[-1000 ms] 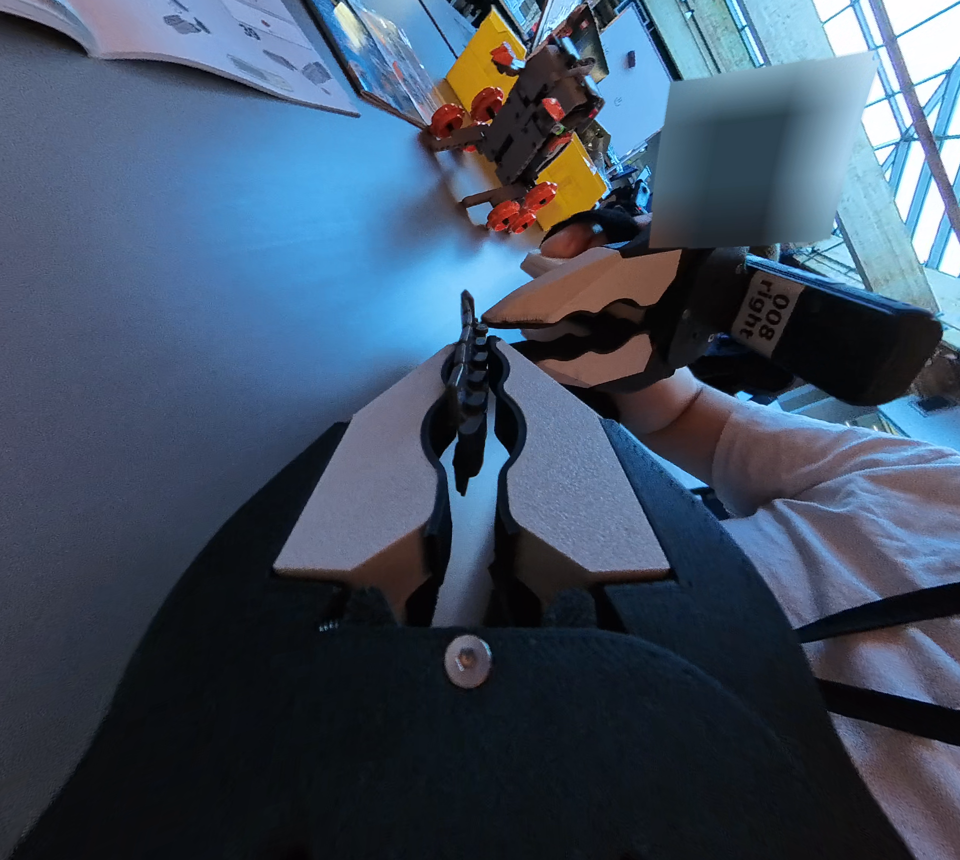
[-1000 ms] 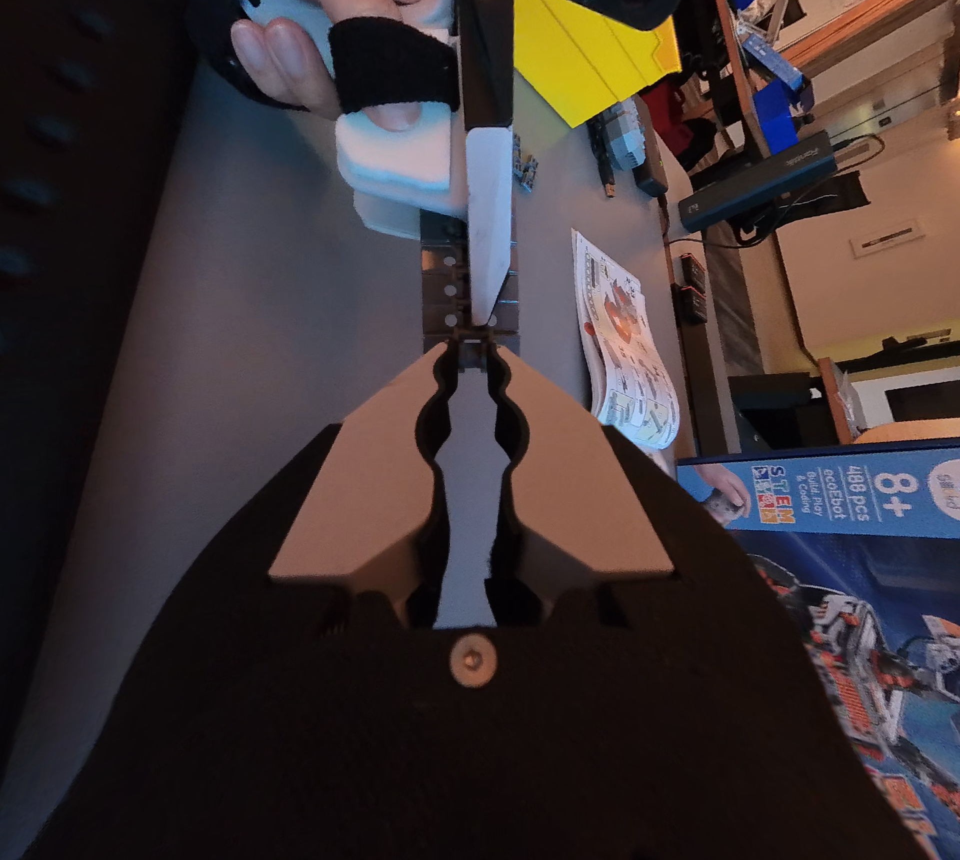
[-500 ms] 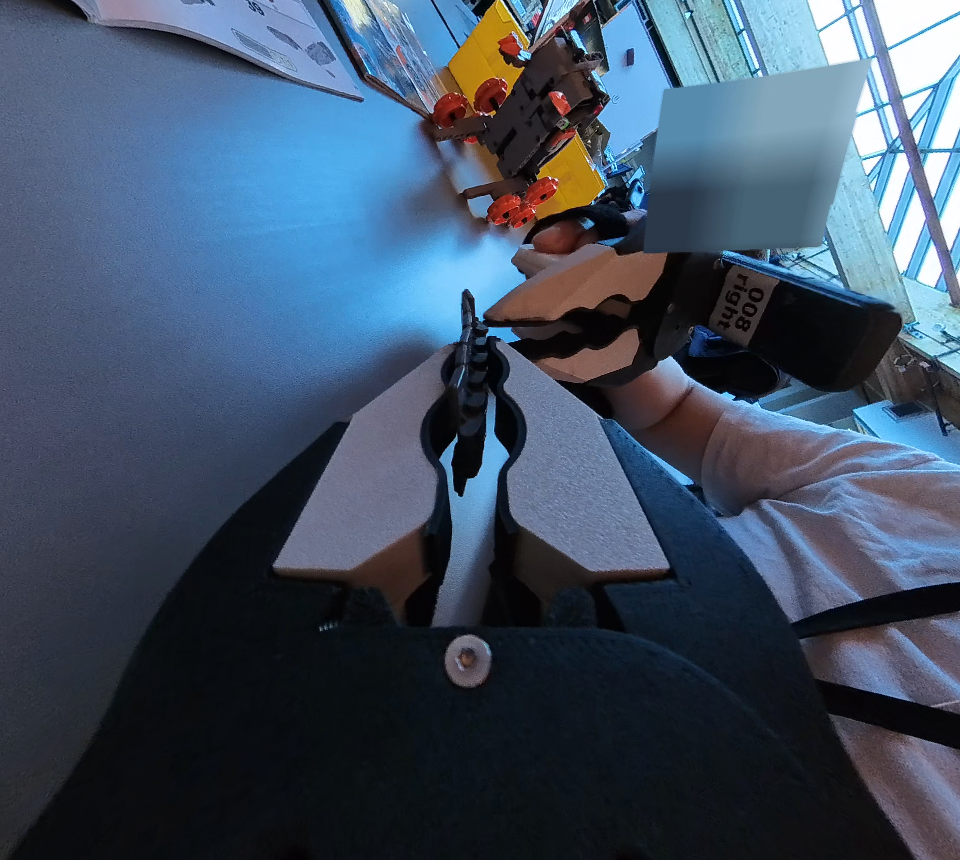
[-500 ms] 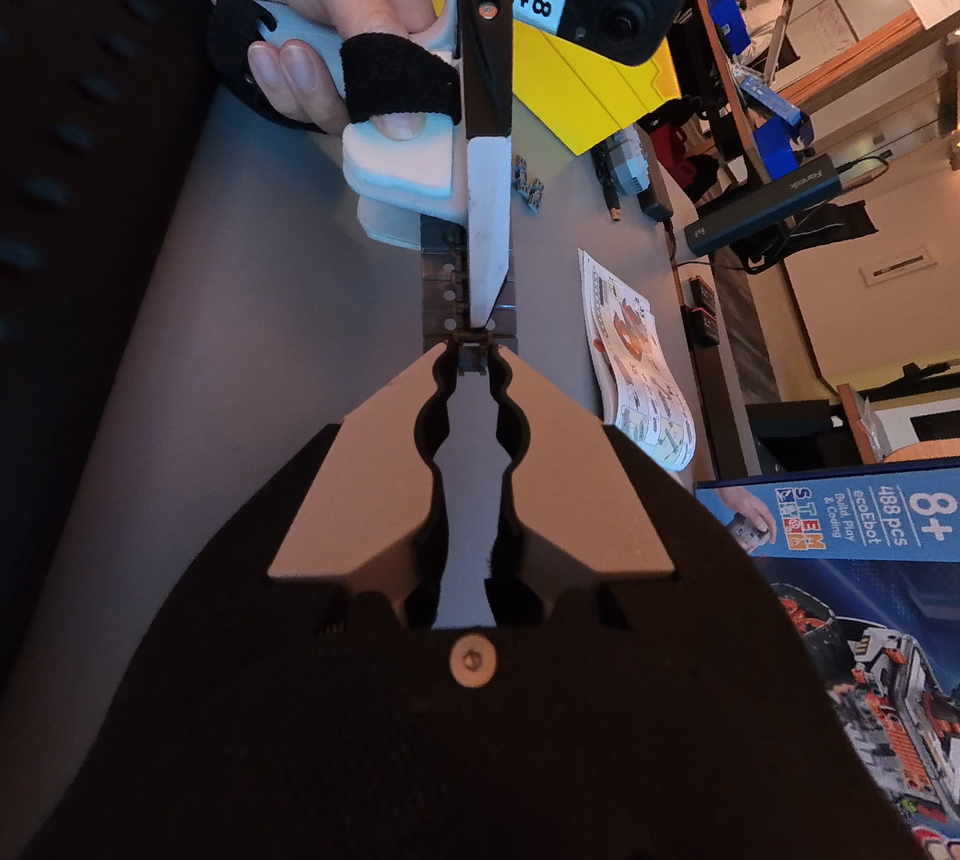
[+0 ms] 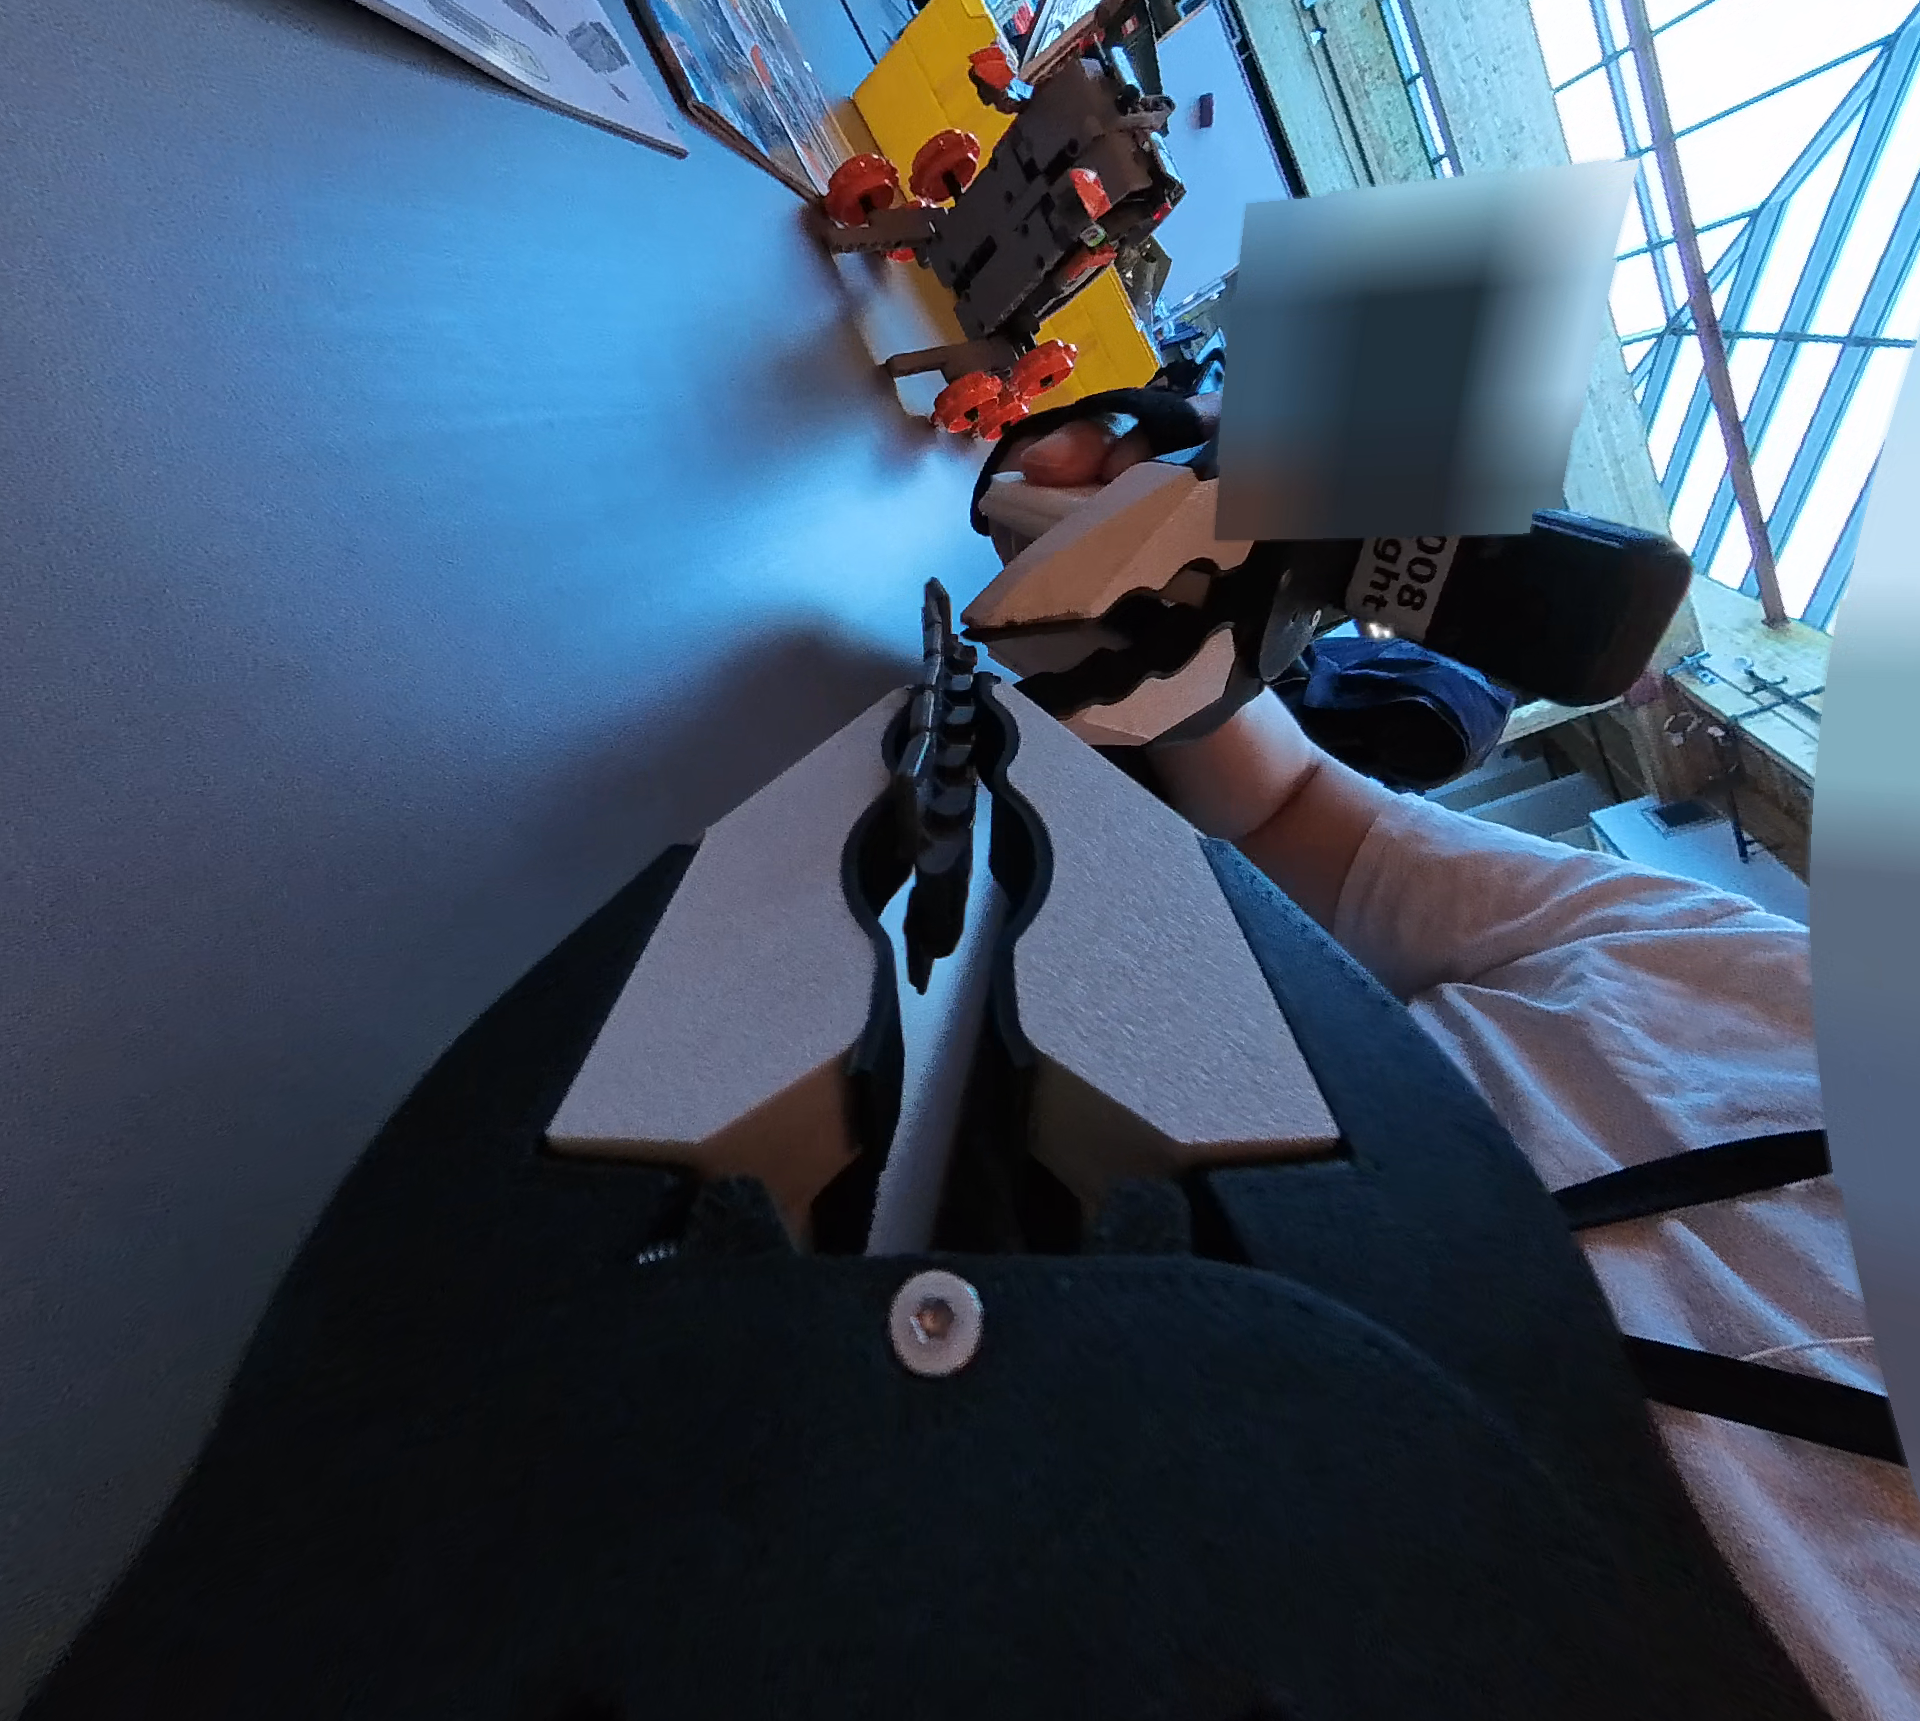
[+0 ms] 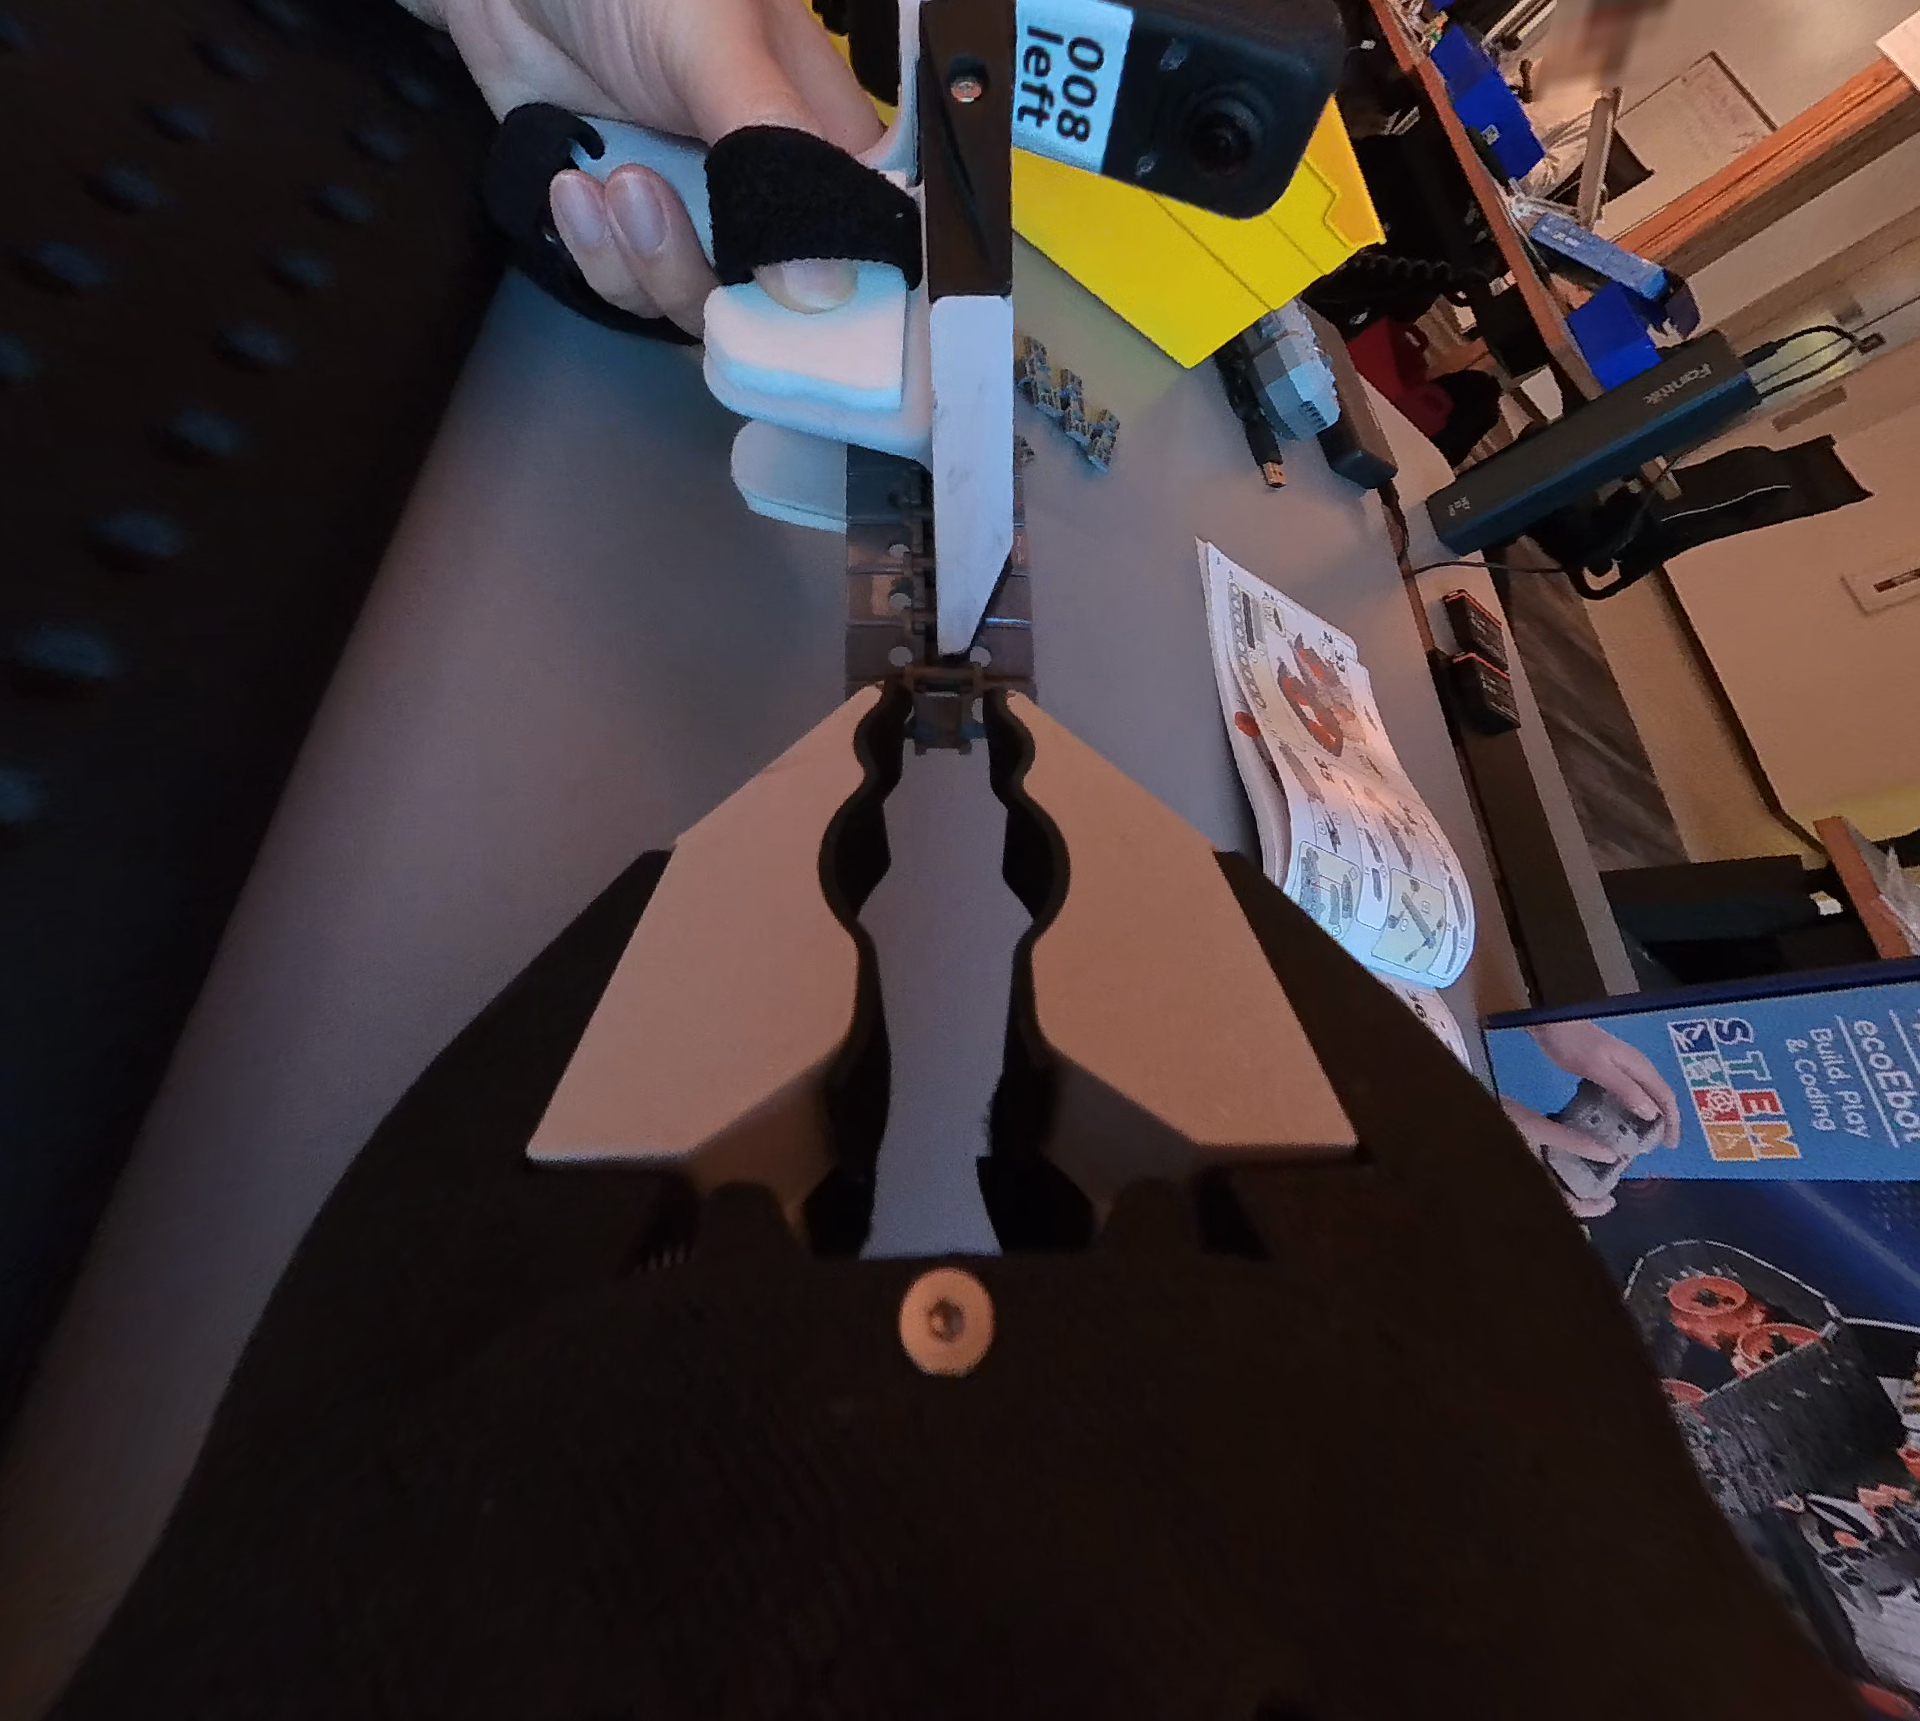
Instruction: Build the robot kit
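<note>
Item: left gripper (image 5: pixel 948 695), centre of its own view; we found its jaws pinching a strip of dark track links (image 5: pixel 940 788) edge-on. Item: right gripper (image 6: pixel 943 705), centre of its view; we noted its jaws pressed on a single link (image 6: pixel 943 721) at the strip's near end, the other gripper's white finger crossing just above. Beyond, on the grey table (image 5: pixel 364 445): an open instruction booklet (image 6: pixel 1330 788), right of centre; a wheeled toy vehicle (image 5: pixel 1023 237) with orange wheels, upper centre, before a yellow bin (image 6: pixel 1122 217); a blue box (image 6: pixel 1704 1110), lower right.
</note>
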